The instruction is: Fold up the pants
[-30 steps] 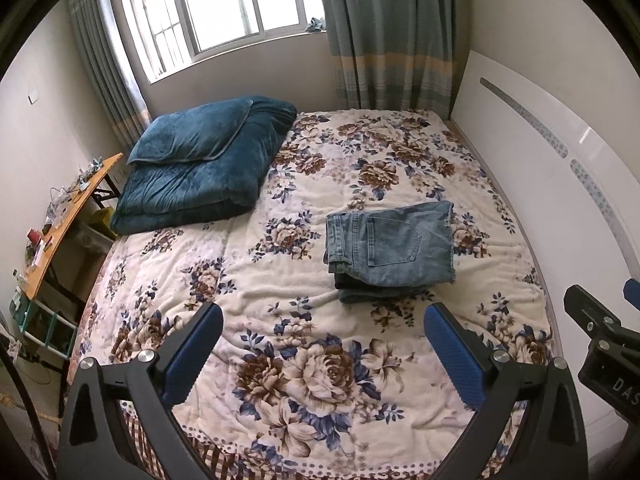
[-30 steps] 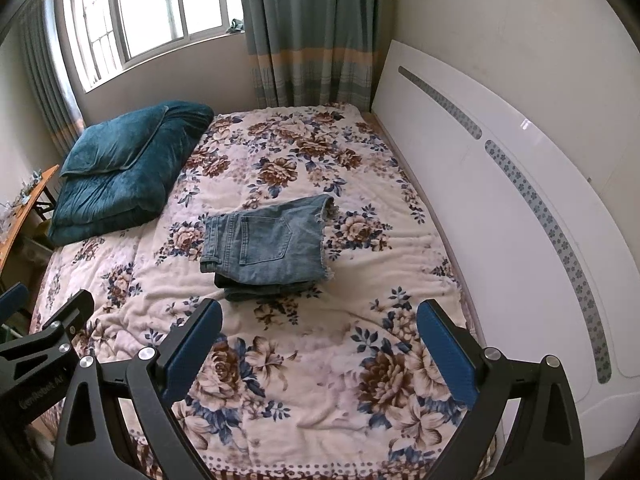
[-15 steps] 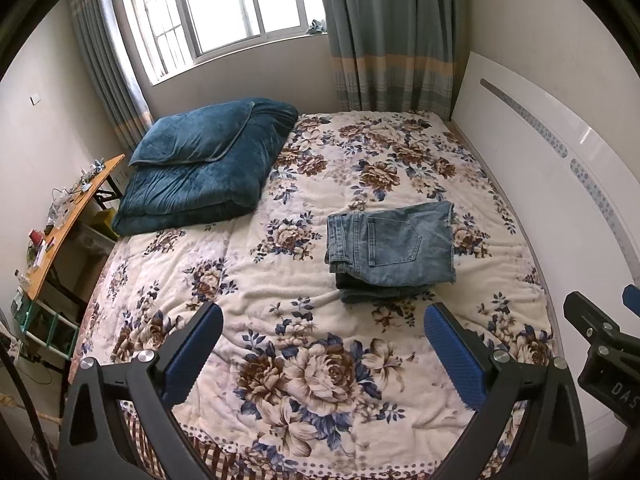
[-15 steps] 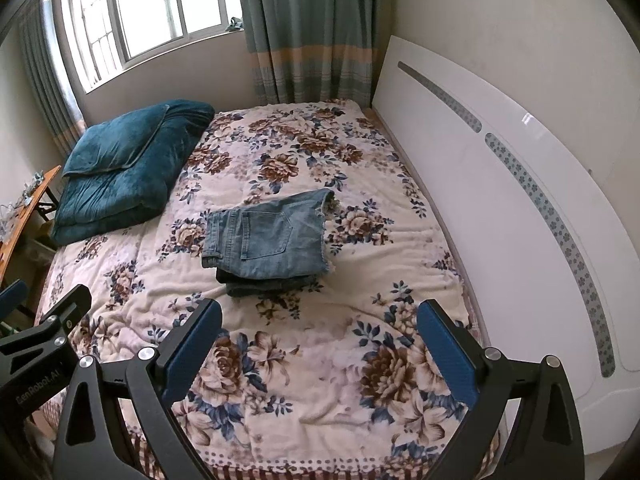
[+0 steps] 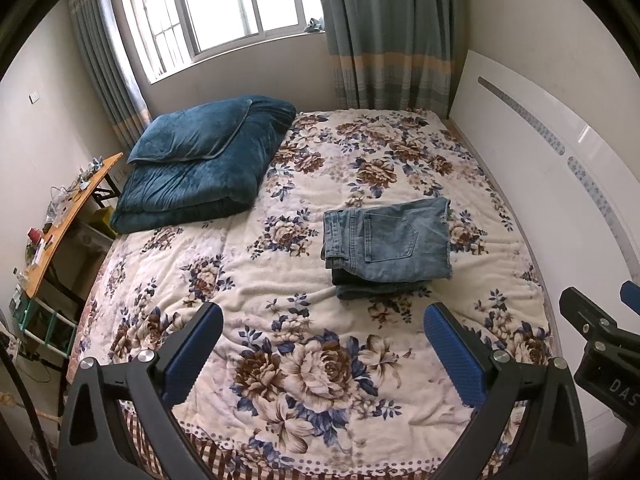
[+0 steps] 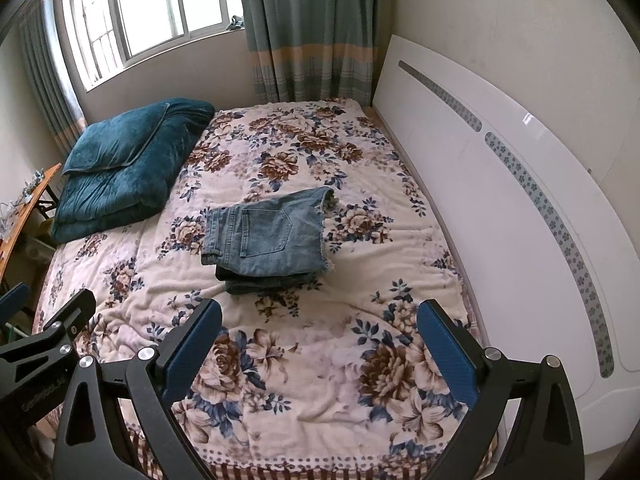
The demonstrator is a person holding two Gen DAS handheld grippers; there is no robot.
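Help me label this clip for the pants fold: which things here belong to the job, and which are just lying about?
Part of the job:
- folded jeans
- left claw, open, empty
- right claw, open, empty
- floral bedspread under the jeans

Lying about:
- teal quilt
- cluttered side desk
- curtain
- white headboard

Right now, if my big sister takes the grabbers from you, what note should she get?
Left gripper: open, holding nothing, above the near end of the bed.
Right gripper: open, holding nothing, beside the left one.
Pants: folded into a neat stack on the flowery bedspread, back pocket up, nearer the white headboard than the blue blanket.
Done: the folding looks finished; neither gripper touches the stack.
Left: probably nothing, maybe just tidy the frayed edge.
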